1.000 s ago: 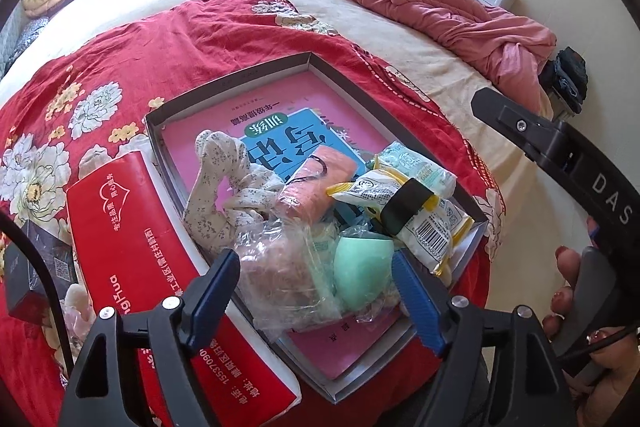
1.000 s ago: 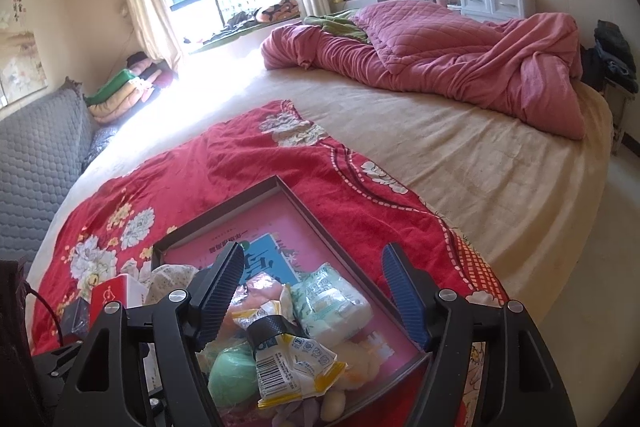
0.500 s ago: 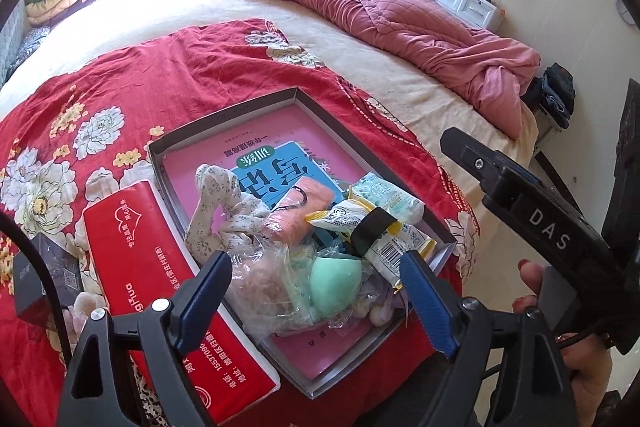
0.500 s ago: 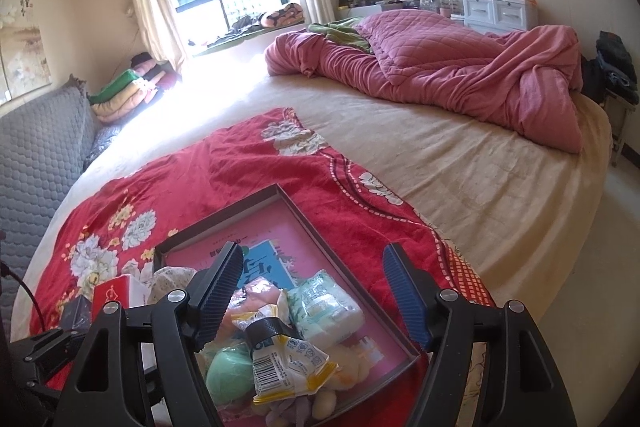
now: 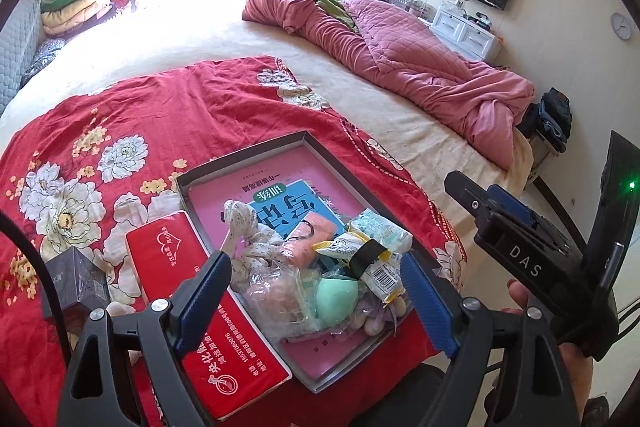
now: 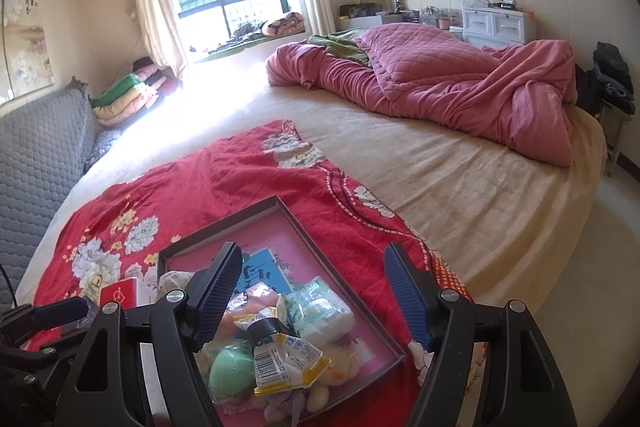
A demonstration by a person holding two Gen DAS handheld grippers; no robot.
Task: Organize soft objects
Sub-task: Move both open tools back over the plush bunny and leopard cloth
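Blanket [image 5: 168,123]: red w/ white and yellow flowers. Bed [image 5: 400,115]: cream sheet. Quilt [image 5: 404,59]: pink, diamond-stitched. Tray [image 5: 240,161]: grey rim, pink inside. Book [image 5: 288,211]: blue w/ white and green lettering. Cloth [image 5: 244,227]: white w/ small dark specks. Sponge [image 5: 336,295]: mint green. Snack pack [image 6: 280,363]: white w/ yellow edges, black barcode. Tissue pack [image 5: 204,311]: red w/ white print. Fingers [image 5: 204,291]: blue pads on black frames.

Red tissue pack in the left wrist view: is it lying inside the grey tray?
No, the red tissue pack lies on the floral blanket, outside the grey tray.
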